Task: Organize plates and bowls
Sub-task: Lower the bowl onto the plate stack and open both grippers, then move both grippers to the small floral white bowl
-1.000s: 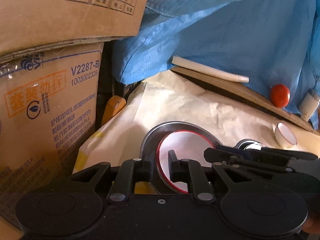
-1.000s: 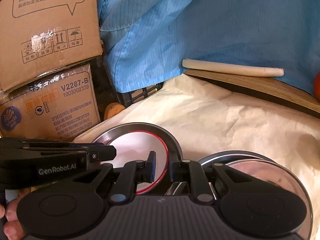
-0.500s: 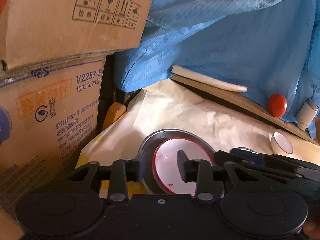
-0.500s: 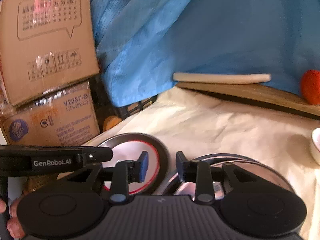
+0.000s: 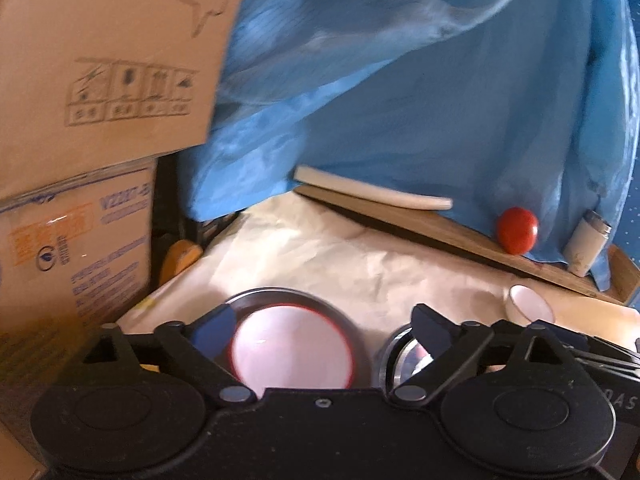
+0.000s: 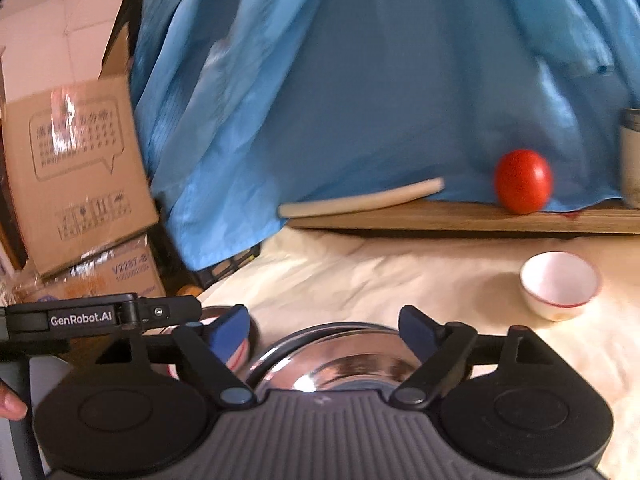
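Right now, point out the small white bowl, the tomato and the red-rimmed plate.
small white bowl (image 6: 559,283), right wrist view, inside of the bowl.
tomato (image 6: 523,181), right wrist view, its front.
red-rimmed plate (image 5: 292,346), left wrist view, its white middle.

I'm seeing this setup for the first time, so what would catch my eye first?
The bright red tomato on the wooden board at the back, against the draped blue cloth. Nearer, a red-rimmed white plate sits in a grey dish, framed by the left gripper, jaws opening around nothing.
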`<state>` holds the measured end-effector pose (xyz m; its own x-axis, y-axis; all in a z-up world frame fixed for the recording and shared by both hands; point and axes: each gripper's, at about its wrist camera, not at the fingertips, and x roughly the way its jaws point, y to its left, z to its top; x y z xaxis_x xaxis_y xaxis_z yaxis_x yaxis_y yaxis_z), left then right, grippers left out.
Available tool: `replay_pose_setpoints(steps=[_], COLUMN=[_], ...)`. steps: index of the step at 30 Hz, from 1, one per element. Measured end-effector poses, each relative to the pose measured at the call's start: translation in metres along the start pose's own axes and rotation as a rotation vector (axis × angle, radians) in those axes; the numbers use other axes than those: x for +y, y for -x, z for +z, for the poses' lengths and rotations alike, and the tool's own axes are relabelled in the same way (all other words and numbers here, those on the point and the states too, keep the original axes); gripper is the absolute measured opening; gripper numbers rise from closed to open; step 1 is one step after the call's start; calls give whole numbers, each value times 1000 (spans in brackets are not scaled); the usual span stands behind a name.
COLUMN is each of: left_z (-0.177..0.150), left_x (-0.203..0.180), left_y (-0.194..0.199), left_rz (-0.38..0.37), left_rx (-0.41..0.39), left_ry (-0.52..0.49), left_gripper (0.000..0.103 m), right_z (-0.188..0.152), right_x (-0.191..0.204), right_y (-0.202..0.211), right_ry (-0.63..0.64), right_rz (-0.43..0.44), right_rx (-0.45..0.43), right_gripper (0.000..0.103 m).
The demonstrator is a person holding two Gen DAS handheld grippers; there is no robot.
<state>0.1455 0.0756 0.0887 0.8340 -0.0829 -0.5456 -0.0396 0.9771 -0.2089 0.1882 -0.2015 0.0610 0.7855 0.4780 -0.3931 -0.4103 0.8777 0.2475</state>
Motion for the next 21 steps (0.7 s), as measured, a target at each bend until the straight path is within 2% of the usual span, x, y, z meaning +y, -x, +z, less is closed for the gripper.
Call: replay_pose_setpoints(steps=[8,21], left_z=[-5,-16], left_x=[-44,-124], left_y=[-4,-35], left_rz=[-42,-152], left_rx=[1,52], left_ry=[-59,-166], left_gripper=[99,102], right_z=[-2,-21], right_x=[-39,-110], right_y=[41,84], right_ry=[-18,-80], right_rz=[-62,-196], right_rx=[-56,-66], right_gripper=[94,102])
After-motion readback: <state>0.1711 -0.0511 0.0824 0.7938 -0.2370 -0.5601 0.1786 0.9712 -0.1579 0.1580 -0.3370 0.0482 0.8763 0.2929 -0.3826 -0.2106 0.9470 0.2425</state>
